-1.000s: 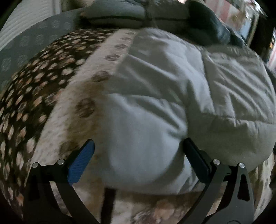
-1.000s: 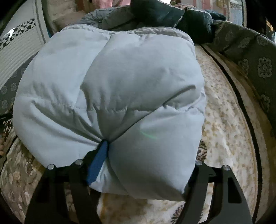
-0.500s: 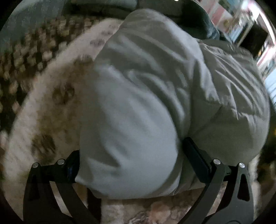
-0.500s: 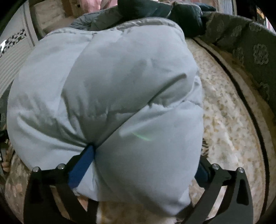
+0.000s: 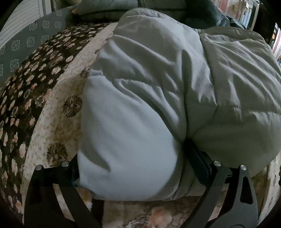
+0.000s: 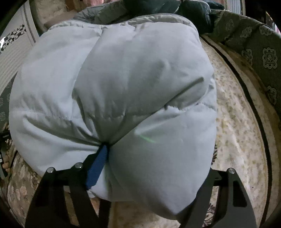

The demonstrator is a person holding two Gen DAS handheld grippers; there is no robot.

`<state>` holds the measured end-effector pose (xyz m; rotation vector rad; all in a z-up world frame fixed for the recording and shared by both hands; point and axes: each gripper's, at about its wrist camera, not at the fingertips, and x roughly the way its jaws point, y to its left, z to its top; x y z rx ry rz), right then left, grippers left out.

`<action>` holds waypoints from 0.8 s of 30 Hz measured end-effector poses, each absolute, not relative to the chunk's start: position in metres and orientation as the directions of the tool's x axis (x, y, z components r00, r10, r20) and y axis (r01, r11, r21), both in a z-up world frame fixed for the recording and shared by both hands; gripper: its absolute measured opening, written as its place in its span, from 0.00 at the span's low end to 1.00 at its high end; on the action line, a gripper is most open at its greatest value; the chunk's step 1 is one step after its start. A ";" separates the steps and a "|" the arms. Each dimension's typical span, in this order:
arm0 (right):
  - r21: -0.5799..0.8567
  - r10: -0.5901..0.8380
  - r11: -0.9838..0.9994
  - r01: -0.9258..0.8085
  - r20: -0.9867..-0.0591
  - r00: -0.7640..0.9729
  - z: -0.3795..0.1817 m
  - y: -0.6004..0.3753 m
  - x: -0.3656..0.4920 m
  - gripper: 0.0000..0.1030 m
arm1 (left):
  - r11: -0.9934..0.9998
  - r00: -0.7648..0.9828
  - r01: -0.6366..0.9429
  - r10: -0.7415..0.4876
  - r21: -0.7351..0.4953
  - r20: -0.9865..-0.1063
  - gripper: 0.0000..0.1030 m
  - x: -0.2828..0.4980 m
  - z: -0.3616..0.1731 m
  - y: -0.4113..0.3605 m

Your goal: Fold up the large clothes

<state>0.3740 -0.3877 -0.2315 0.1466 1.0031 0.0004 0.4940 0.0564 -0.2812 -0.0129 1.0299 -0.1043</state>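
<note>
A pale grey puffy jacket (image 5: 133, 122) lies bunched on a patterned bed cover, and fills most of the right wrist view too (image 6: 140, 87). My left gripper (image 5: 133, 163) has a thick fold of it bulging between its jaws. Its right finger (image 5: 198, 164) is sunk into a crease, and cloth hides its left pad. My right gripper (image 6: 158, 157) holds the jacket's near corner, its jaws closing. Its blue left pad (image 6: 98, 166) digs into a pinched seam, while padding covers the right finger.
The cream floral bed cover (image 5: 58, 122) has a dark flowered band (image 5: 26, 87) on its left side. A grey-green patterned border (image 6: 263, 57) runs along the right. Dark garments (image 6: 193, 10) are piled behind the jacket. A white ribbed panel (image 6: 12, 52) stands at far left.
The left gripper pushed further onto the jacket, whose fold now covers its left pad, and its jaws narrowed slightly. The right gripper's jaws widened, then drew in on the padded corner.
</note>
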 end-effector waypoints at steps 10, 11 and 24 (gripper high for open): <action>0.160 0.094 0.984 0.076 -0.836 0.541 -0.232 -0.389 0.373 0.75 | 0.993 0.488 0.105 -0.094 -0.049 -0.868 0.75 0.503 -0.270 0.031; 0.164 0.098 0.984 0.074 -0.835 0.541 -0.235 -0.393 0.374 0.75 | 0.993 0.490 0.108 -0.097 -0.050 -0.866 0.76 0.505 -0.271 0.028; 0.189 0.133 0.981 0.039 -0.808 0.574 -0.242 -0.404 0.372 0.60 | 0.990 0.496 0.107 -0.131 -0.089 -0.859 0.54 0.487 -0.274 0.041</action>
